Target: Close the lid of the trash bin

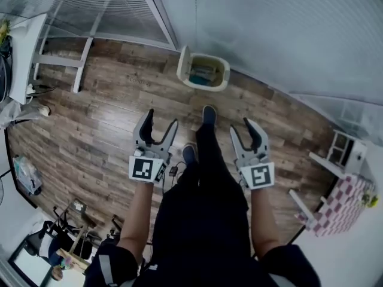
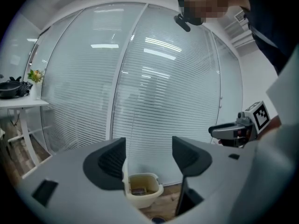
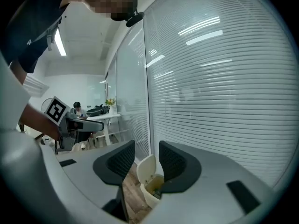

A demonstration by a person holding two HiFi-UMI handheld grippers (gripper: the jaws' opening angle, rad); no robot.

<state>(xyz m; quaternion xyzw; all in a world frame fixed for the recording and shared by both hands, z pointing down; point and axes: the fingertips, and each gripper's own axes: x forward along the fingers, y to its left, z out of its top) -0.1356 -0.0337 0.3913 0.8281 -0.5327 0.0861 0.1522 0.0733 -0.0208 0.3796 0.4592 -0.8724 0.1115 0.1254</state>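
A cream trash bin (image 1: 206, 72) stands on the wood floor against the glass wall, with rubbish inside. Its lid (image 1: 184, 63) is raised upright on the bin's left side. The bin (image 2: 141, 190) shows between the jaws in the left gripper view, and the bin (image 3: 150, 186) with its upright lid (image 3: 145, 170) shows in the right gripper view. My left gripper (image 1: 162, 123) and right gripper (image 1: 239, 126) are both open and empty, held a step short of the bin on either side of my legs.
A glass wall with blinds (image 1: 269, 28) runs behind the bin. A white table (image 1: 24, 52) with its frame stands at the left. A white stand and a checked cloth (image 1: 344, 202) are at the right. My feet (image 1: 208, 115) are on the floor between the grippers.
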